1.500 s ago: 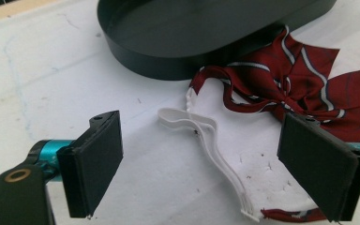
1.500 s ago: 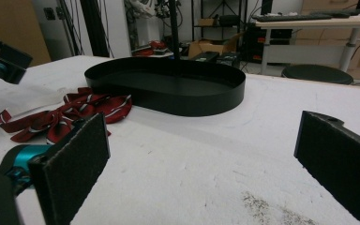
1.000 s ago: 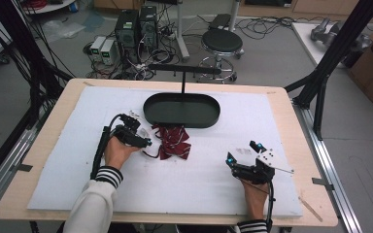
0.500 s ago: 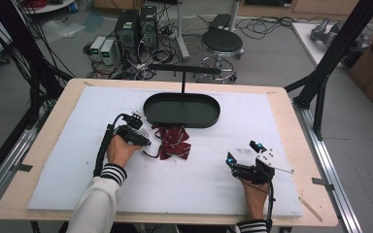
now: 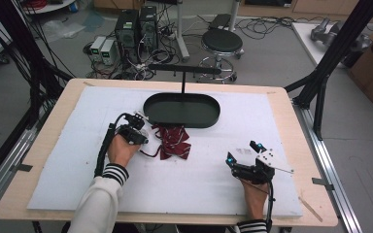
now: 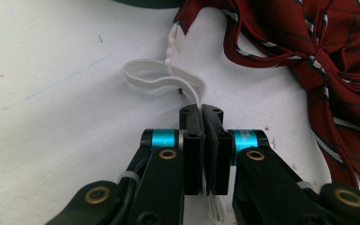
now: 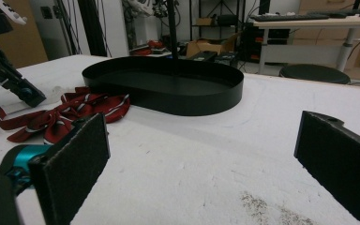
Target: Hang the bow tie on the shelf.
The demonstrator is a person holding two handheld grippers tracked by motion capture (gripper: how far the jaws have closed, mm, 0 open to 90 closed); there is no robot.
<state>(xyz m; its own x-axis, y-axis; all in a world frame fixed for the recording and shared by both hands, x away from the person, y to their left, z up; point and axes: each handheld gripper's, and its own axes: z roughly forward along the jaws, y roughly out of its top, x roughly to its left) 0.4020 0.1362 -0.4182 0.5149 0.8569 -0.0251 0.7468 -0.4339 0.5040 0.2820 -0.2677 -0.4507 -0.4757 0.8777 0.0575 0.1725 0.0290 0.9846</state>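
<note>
Work in hand: picking up a dark red striped bow tie (image 5: 173,141) by its white elastic strap (image 6: 161,77).
Left gripper (image 6: 201,111): jaws pressed together, pinching 1 strand of the strap's loop.
Right gripper (image 5: 243,154): jaws wide apart, holding nothing, resting near the desk's front right edge.
Bow tie position: flat on the white mat (image 5: 68,155), mid-desk, just in front of the black oval tray (image 5: 181,120).
Done: strap gripped.
Left: judging by the layout, lifting the tie and moving it toward the tray or its hanger stand (image 5: 183,71); the tie lies unlifted.
Count: 1 bow tie, 1 tray, 1 stand, 2 grippers.
</note>
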